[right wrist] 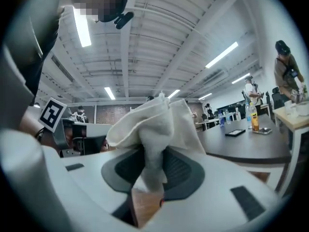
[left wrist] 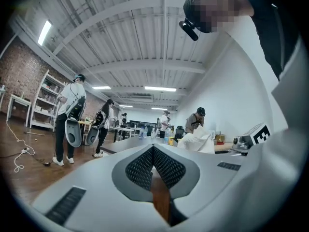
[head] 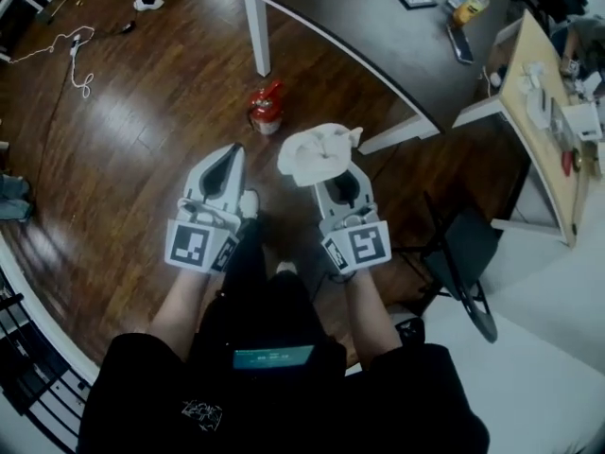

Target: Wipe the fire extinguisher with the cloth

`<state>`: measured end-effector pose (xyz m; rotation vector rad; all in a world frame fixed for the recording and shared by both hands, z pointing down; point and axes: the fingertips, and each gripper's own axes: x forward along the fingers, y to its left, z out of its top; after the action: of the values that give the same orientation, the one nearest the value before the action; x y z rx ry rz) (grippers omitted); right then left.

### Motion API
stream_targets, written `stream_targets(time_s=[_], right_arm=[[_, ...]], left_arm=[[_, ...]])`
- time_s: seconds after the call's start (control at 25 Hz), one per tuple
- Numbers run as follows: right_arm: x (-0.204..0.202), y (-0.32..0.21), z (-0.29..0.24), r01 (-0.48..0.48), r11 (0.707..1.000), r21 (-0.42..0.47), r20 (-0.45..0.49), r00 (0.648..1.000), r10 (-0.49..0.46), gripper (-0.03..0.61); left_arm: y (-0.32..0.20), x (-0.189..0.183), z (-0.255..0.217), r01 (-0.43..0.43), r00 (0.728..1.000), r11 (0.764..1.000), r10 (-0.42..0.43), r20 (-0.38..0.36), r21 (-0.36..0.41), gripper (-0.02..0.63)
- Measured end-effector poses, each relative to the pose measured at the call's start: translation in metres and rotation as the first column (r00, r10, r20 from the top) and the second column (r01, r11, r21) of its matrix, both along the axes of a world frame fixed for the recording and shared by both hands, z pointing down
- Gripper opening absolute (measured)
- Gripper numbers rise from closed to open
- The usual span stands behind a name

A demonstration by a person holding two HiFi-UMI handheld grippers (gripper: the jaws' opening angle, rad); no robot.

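2 grippers, status on each? (A)

Left gripper [left wrist: 153, 148]: jaws fully together, 0 gap at the tips, nothing between them. Right gripper [right wrist: 152, 151]: clamped on the cloth [right wrist: 154, 115]. 1 narrow fold is pinched low between the pads and the rest is bunched loose above the tips. (B)

Where's the fire extinguisher? (A)

It's on the wood floor [head: 142, 112], just beside the white table leg [head: 256, 31] of the dark table [head: 378, 26]. It sits well ahead of both grippers and below them, touching neither. Only the head view shows it, and it's too small there to read the valve or handle. (B)

Handling? (A)

My read: the cloth is soft and light, so it will drape and drag. With only 1 thin fold in the pinch it could pull out under friction. Press with the bunched part and keep strokes short.

The extinguisher should be a stiff metal cylinder with slick paint. It's probably heavy enough to sit still under a light wipe, but the base is narrow, so a sideways push could tip or roll it. (B)

Grab point? (A)

Likely the neck or handle at the top. That's narrower than the body and less slippery. The left gripper would have to open first, then steady it there while the right wipes down the body. Both need to drop to floor level. (B)
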<state>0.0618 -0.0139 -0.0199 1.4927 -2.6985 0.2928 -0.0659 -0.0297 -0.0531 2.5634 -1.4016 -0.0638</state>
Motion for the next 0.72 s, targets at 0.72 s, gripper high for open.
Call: stream_targets(time_s=[0.72], right_arm=[[-0.025, 0.132, -0.146, 0.068, 0.998, 0.012, 0.024, 0.997, -0.068, 0.121]], left_arm=[[0.139, 0.010, -0.148, -0.001, 1.000, 0.999, 0.000, 0.009, 0.047, 0.002]])
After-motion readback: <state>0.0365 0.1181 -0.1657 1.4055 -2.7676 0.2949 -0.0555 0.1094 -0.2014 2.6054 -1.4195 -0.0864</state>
